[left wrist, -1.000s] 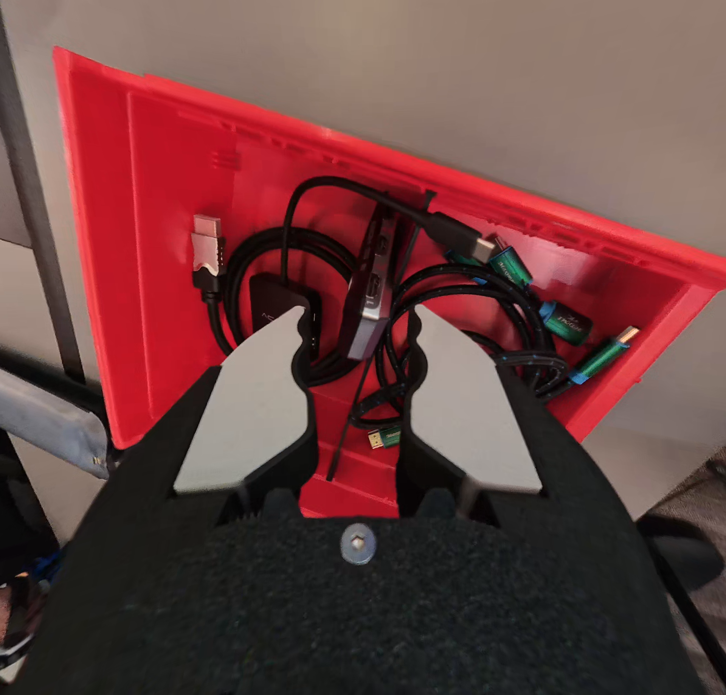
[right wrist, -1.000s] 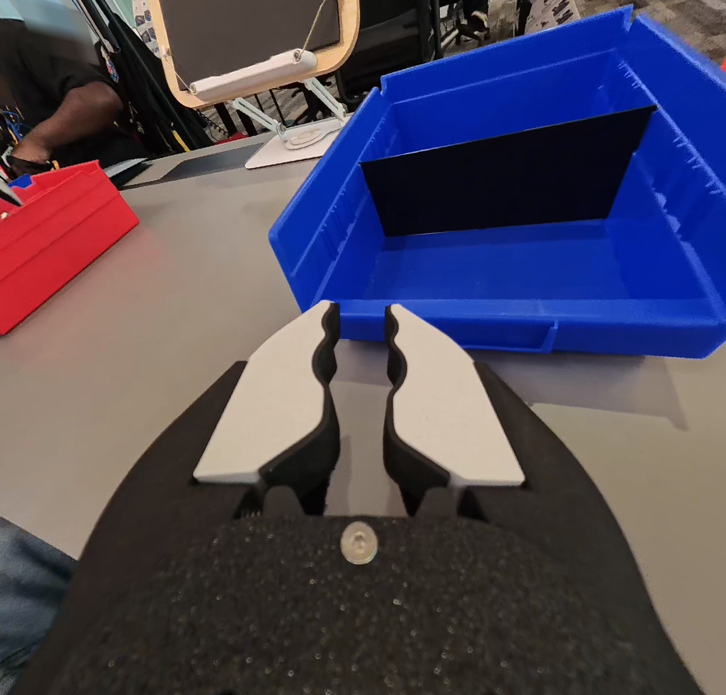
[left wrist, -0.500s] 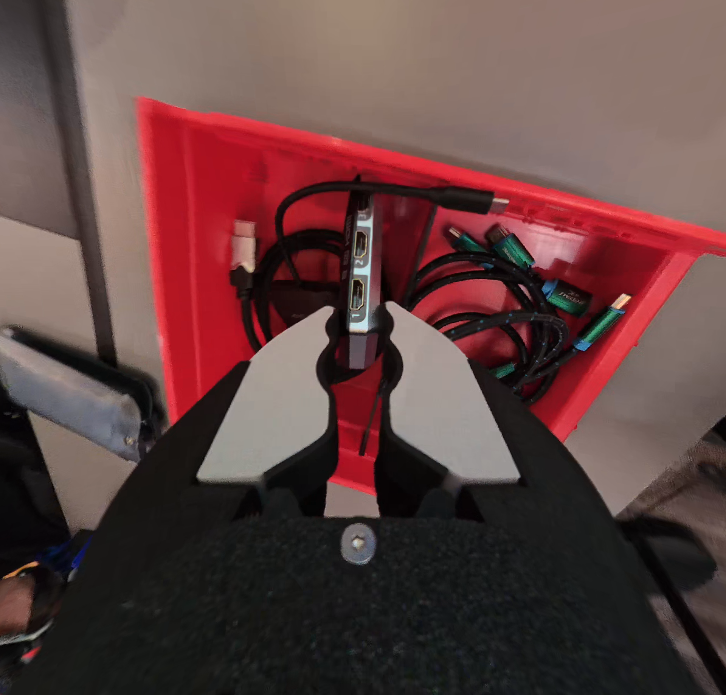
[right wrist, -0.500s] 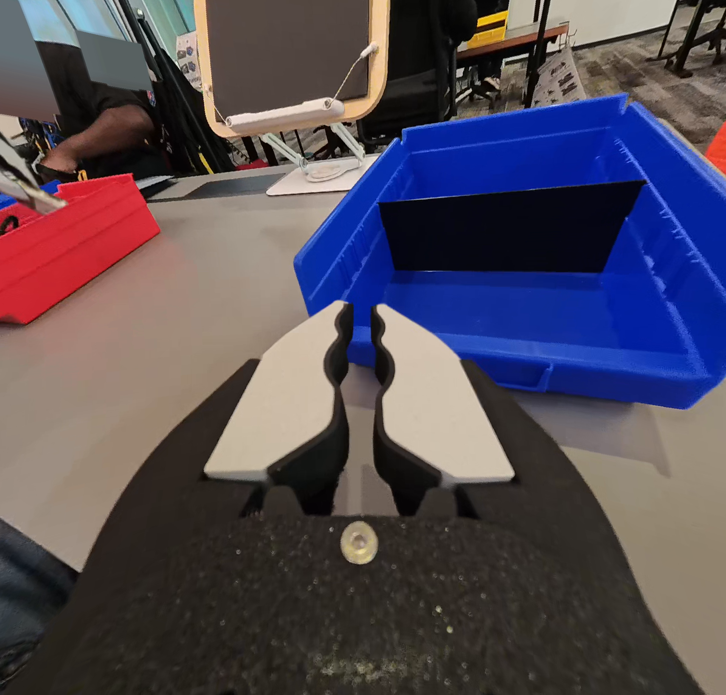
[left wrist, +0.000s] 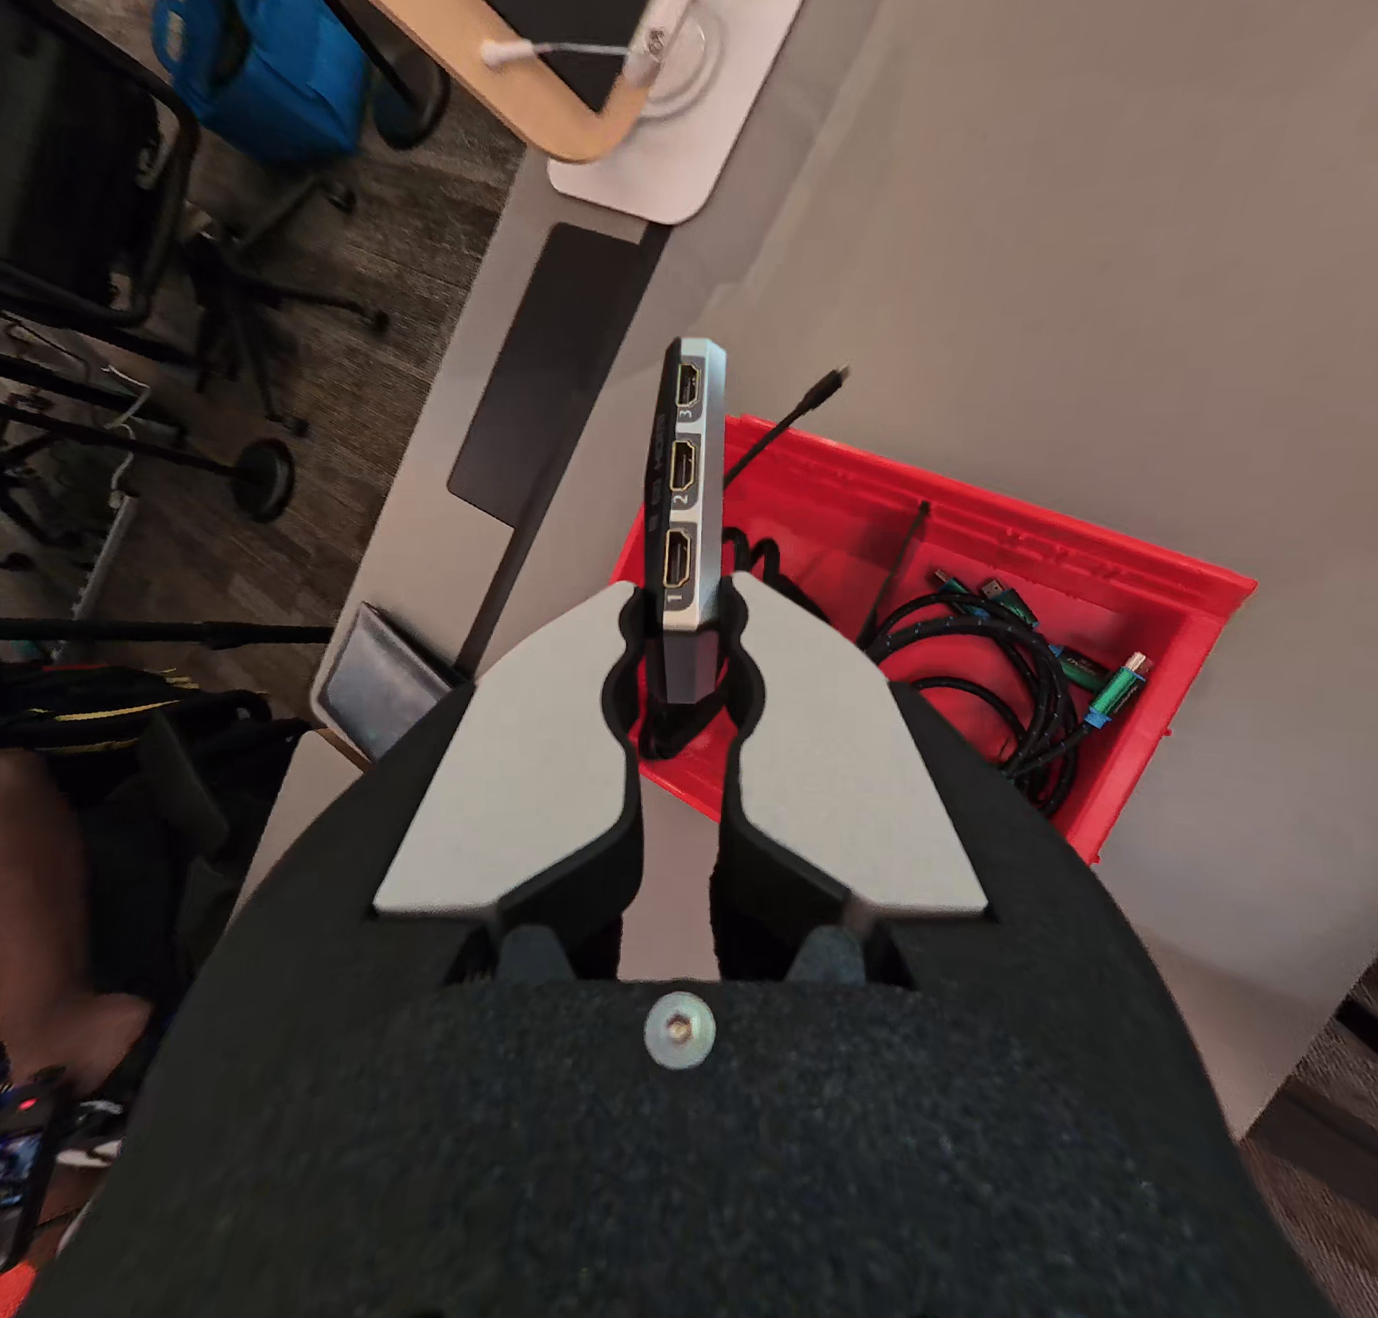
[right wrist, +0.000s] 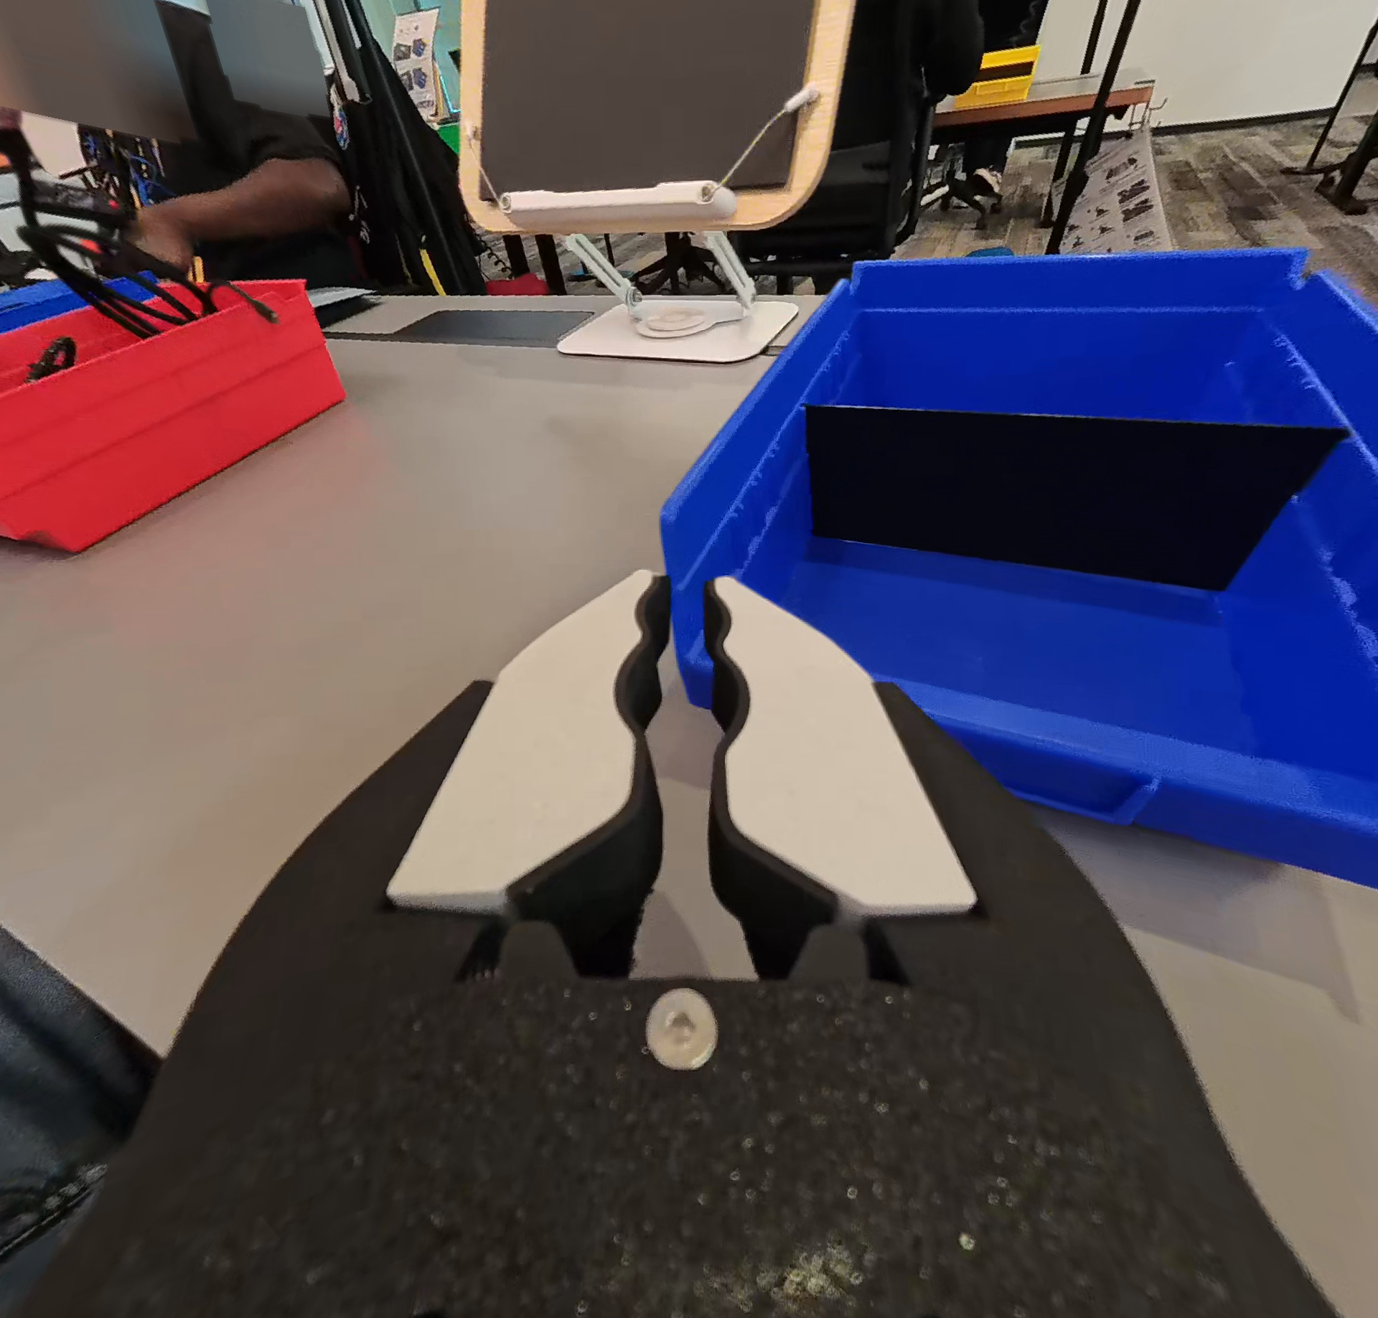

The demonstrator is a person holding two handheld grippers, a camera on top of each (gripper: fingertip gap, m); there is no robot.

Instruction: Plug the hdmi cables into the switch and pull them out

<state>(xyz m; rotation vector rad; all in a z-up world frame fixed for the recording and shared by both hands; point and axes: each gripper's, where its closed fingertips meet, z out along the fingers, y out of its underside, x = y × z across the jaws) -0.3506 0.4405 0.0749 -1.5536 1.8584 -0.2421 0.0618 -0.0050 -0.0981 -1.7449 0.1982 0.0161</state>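
Note:
My left gripper (left wrist: 682, 604) is shut on the lower end of the grey HDMI switch (left wrist: 690, 492). It holds the switch upright above the red bin (left wrist: 969, 529), with three empty ports facing me. The switch's thin black lead (left wrist: 790, 417) sticks out behind it. Coiled black HDMI cables (left wrist: 992, 656) with green plugs (left wrist: 1115, 693) lie in the bin. My right gripper (right wrist: 686, 596) is shut and empty, low over the table at the near left corner of the blue bin (right wrist: 969, 730). The red bin (right wrist: 164, 417) also shows far left in the right wrist view, with black cables (right wrist: 112, 291) hanging over it.
The blue bin has a black divider (right wrist: 1044, 492) across it. A dark board on a white stand (right wrist: 649, 82) and a dark mat (right wrist: 492, 328) are at the table's far edge. A person (right wrist: 253, 201) sits behind the red bin. Grey table (right wrist: 373, 574) lies between the bins.
My left gripper closed on the switch in the red bin and lifted it out, swinging up and away. My right gripper's fingers closed, and it shifted left of the blue bin.

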